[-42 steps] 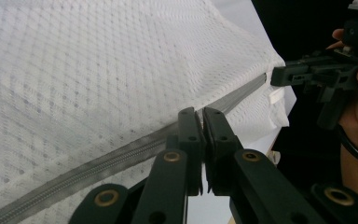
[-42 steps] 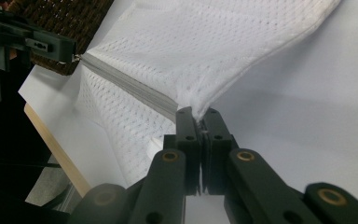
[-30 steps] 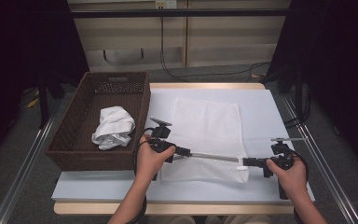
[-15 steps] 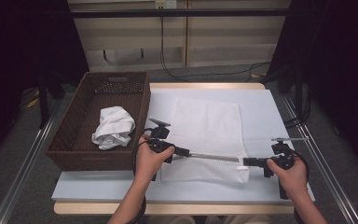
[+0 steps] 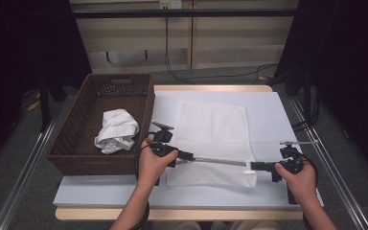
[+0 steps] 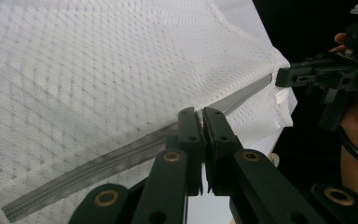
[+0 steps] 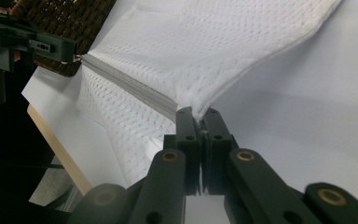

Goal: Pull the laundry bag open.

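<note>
Both grippers, the left gripper [image 5: 188, 156] at nine o'clock and the right gripper [image 5: 255, 166] at three, were shut tight on the mesh bag [image 5: 214, 129]; a level, gentle pull looked best to keep its zipper [image 5: 220, 161] straight.

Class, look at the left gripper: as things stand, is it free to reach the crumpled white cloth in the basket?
Probably not yet. The left gripper is shut on the mesh laundry bag's zipper end, and the wicker basket's wall stands between it and the crumpled white cloth.
</note>
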Motion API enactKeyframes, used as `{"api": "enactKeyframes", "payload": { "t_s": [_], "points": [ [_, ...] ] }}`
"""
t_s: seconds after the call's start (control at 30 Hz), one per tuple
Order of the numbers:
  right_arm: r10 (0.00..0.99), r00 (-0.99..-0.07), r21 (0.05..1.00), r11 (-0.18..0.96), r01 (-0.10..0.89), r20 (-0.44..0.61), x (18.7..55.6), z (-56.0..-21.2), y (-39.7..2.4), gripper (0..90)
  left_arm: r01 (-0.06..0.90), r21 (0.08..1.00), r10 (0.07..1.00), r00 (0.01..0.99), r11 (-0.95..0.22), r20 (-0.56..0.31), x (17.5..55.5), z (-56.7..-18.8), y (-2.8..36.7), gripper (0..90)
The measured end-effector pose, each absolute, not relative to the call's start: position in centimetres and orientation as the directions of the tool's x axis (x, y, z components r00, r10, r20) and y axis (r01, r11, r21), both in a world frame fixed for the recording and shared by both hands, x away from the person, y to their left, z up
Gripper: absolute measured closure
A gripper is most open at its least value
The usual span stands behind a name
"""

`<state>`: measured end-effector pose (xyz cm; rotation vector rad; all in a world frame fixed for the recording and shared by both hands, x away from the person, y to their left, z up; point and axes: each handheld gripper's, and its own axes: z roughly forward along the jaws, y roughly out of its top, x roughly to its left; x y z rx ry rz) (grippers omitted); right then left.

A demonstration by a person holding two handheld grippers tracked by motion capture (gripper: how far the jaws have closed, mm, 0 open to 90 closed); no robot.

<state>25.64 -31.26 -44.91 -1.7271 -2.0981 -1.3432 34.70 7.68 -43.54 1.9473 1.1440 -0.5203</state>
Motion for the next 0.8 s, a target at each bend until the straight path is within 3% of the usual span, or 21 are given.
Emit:
{"api": "enactKeyframes", "payload": {
  "t_s": [0.8],
  "points": [
    [0.753, -0.331, 0.550, -0.048, 0.834, 0.568, 25.57, -44.87, -32.16, 88.5, 0.871, 0.421, 0.530, 0.488, -0.252, -0.693, 34.74, -43.48, 8.26, 86.8]
  ]
}}
